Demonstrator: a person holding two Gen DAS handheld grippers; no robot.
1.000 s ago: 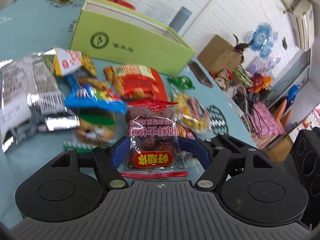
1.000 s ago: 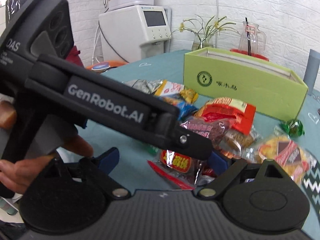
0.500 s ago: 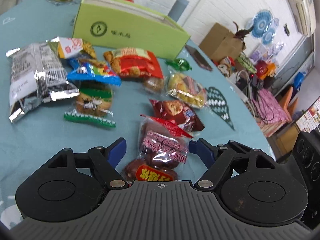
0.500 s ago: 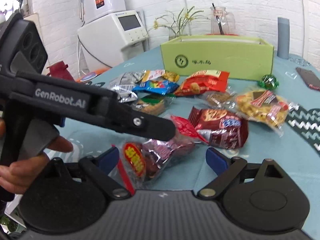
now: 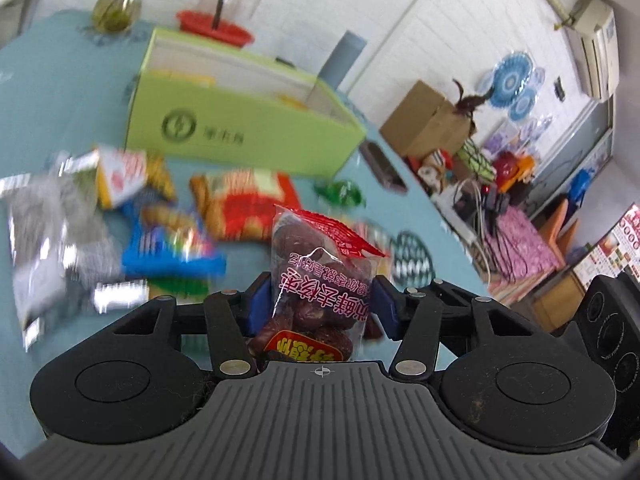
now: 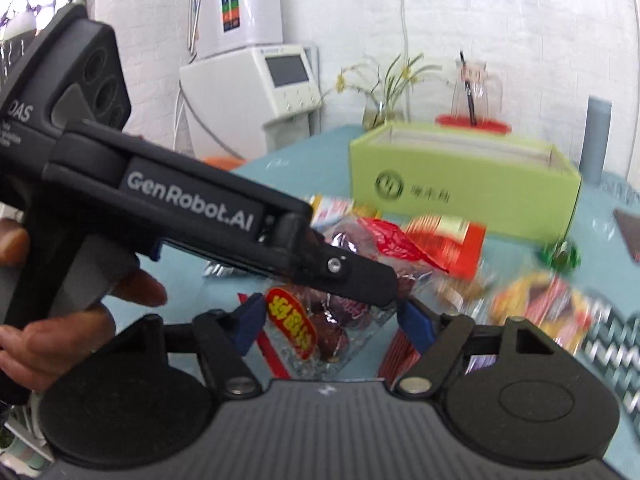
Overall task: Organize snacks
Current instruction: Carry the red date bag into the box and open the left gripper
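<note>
White brick walls ringed the room; teal tablecloth (image 5: 48, 128) covered the table across both views. Left wrist view: green box (image 5: 240, 128) sat open at upper centre, glass vase (image 5: 114, 4) and jug on a red tray (image 5: 216, 28) behind it, cardboard box (image 5: 424, 120) and wall AC unit (image 5: 592, 48) toward the right edge. Loose snack packets were blurred at left and centre: silver bag (image 5: 52, 232), blue packet (image 5: 168, 248), red-orange packet (image 5: 248, 204), green candy (image 5: 340, 194).

Left gripper (image 5: 318, 304) had its blue pads pinching the date packet (image 5: 320, 280), held upright at lower centre of frame, off the cloth, in front of the box.

Right wrist view: same packet (image 6: 320, 320) sat lower centre, between the right gripper's (image 6: 332, 320) spread fingers, which were not touching it. Left gripper body (image 6: 192, 204) crossed the frame from the left, a hand (image 6: 60, 320) on its grip. White water dispenser (image 6: 248, 80) stood against the wall at upper centre-left.
</note>
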